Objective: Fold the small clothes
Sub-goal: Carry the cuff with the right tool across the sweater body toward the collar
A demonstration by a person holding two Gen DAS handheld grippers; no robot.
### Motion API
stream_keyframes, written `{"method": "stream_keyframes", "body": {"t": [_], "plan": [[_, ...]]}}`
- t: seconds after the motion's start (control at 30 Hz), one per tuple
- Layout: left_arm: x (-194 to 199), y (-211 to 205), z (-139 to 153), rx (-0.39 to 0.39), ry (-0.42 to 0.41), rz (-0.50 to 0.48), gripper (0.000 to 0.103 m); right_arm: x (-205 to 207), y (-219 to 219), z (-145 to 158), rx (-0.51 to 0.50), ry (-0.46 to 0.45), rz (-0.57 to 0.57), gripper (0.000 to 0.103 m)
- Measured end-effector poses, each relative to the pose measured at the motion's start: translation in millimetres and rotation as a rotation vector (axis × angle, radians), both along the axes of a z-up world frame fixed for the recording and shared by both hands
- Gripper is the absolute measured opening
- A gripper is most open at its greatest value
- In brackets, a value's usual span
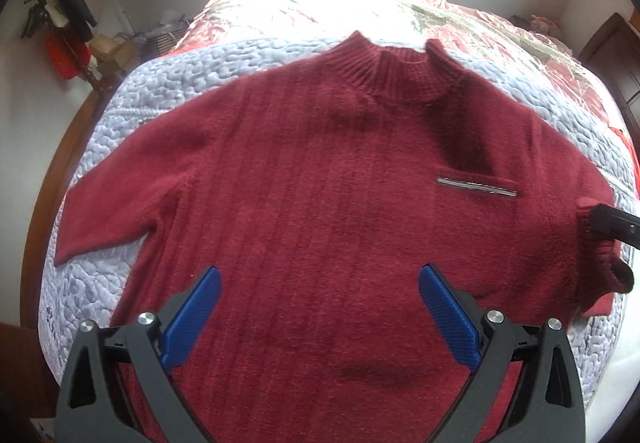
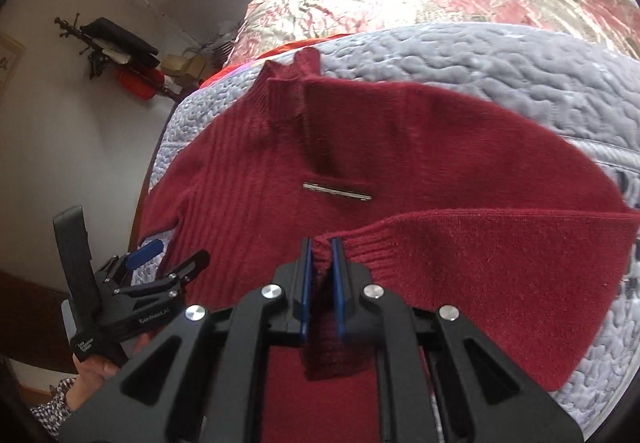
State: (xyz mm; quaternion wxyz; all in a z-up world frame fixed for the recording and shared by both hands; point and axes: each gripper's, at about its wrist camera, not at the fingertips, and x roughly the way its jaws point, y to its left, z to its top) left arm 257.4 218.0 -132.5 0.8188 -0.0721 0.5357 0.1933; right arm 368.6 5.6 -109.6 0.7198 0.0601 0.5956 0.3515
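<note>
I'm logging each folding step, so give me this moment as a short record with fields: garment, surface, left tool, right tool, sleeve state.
garment: dark red knit sweater, front up, collar away from the camera
surface: pale blue quilted cover on a bed
left tool: open, over the lower body of the sweater, holding nothing
right tool: shut on the ribbed cuff
sleeve state: right-hand sleeve lifted at the cuff and drawn over the body; the other sleeve lies flat, spread out to the side

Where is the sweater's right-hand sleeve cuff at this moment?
In the right wrist view the ribbed cuff is pinched in the right gripper, lifted over the sweater body, just below the pocket trim.
</note>
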Motion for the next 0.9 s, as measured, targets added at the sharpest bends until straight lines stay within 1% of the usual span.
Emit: {"method": "stream_keyframes", "body": {"t": [0.07,0.1,0.13,0.17,0.23,0.27,0.3,0.33,0.43,0.53,0.6,0.77,0.83,0.9], "plan": [[-1.3,5.8,-4.7,-0.007,0.009,0.006,0.099,-0.2,20.6,-7.5,-0.005,0.015,0.022,0.008],[-1.6,6.6,-6.9,-0.011,0.015,0.007,0.099,0.8,28.0,-13.0,-0.031,0.009,0.03,0.008],[-1.5,7.6,-8.5,-0.016,0.018,0.006,0.099,0.7,33.8,-18.3,-0.054,0.004,0.038,0.011],[-1.3,6.9,-10.5,-0.023,0.021,0.0,0.099,0.9,37.6,-23.1,-0.063,0.014,0.046,0.016],[1.0,1.7,-13.7,-0.038,0.025,-0.016,0.099,2.4,36.5,-28.1,-0.054,0.046,0.048,0.019],[1.3,-0.4,-15.3,-0.048,0.024,-0.024,0.099,1.5,32.6,-26.2,-0.049,0.044,0.046,0.028],[2.2,-3.9,-16.8,-0.064,0.025,-0.035,0.099,0.2,25.6,-20.7,-0.04,0.033,0.041,0.035],[3.7,-8.6,-18.8,-0.082,0.028,-0.048,0.099,-1.0,17.4,-16.1,-0.039,0.016,0.029,0.039],[11.2,-28.6,-28.6,-0.133,0.043,-0.082,0.099,-3.7,-13.3,-6.7,-0.066,-0.023,-0.009,0.039],[23.5,-52.0,-38.9,-0.18,0.062,-0.107,0.099,-7.4,-56.5,-1.6,-0.132,-0.065,-0.079,0.039],[34.3,-67.9,-46.7,-0.191,0.08,-0.12,0.099,-10.0,-85.8,-2.5,-0.147,-0.064,-0.128,0.039],[57.1,-98.2,-66.9,-0.228,0.137,-0.124,0.099,-23.3,-147.3,-7.9,-0.144,-0.055,-0.214,0.039],[61.8,-109.5,-71.3,-0.239,0.149,-0.133,0.093,-28.5,-159.1,-11.8,-0.151,-0.057,-0.233,0.039],[65.7,-122.8,-73.6,-0.248,0.151,-0.152,0.073,-32.0,-170.9,-15.7,-0.15,-0.052,-0.248,0.039]]}}
